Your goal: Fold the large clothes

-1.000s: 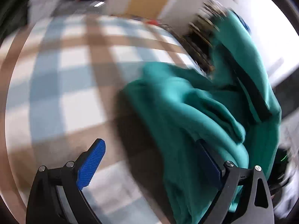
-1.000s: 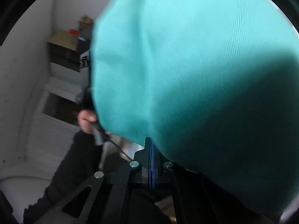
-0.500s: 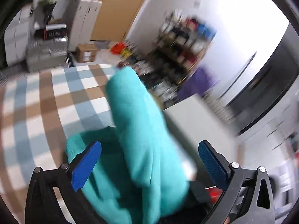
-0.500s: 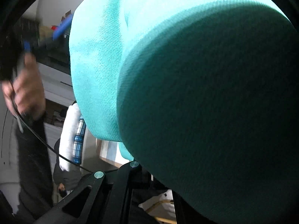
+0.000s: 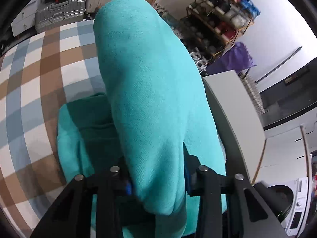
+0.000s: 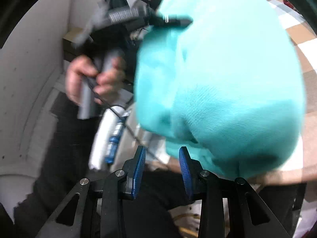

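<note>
Left wrist view: one teal garment fills the middle of the picture, a thick fold of it rising up and away from the left gripper. The two jaws have just been closing and now press on that fold from both sides, with only slivers of their blue pads showing at the cloth's edges. The rest of the garment lies bunched below on one checked cloth of brown, blue and white squares. Behind stand one silver suitcase and one shelf rack crowded with small items. Right wrist view: the same garment hangs blurred, above and to the right of the right gripper. Its two blue pads have just been opening and stand apart with nothing between them; the cloth's lower edge is just above the right pad. One hand of the person holds a grey handle at the left.
</note>
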### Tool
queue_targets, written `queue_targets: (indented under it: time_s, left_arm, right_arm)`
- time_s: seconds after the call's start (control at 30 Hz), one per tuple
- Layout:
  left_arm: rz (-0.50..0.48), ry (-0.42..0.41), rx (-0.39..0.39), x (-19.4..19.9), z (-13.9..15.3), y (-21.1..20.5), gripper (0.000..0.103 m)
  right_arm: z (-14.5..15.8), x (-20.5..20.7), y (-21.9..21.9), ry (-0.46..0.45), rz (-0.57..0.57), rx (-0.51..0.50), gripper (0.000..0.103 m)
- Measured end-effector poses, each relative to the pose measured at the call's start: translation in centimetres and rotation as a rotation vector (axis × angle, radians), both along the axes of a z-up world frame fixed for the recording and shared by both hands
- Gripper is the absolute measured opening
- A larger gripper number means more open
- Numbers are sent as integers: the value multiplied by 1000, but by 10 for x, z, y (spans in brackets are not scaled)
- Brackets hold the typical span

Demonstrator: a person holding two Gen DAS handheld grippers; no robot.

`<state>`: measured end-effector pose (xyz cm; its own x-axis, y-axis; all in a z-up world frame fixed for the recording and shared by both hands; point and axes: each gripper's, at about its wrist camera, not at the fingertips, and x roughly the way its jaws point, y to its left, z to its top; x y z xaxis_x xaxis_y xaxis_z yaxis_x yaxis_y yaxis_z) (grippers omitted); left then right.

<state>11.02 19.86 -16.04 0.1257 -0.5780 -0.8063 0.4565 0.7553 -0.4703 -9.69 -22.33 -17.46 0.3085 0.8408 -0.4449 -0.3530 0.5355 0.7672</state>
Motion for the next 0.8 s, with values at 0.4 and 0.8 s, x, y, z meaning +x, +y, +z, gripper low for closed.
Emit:
queue_targets:
  time_s: [0.4,0.8]
  left_arm:
    - [79,106,-274,-27,-12,71,31]
    - [144,104,-254,-47,-18,98,31]
  right_arm:
    - [115,146,19,-129,-95,-432,35]
    - [24,220,95,92,11,-695,33]
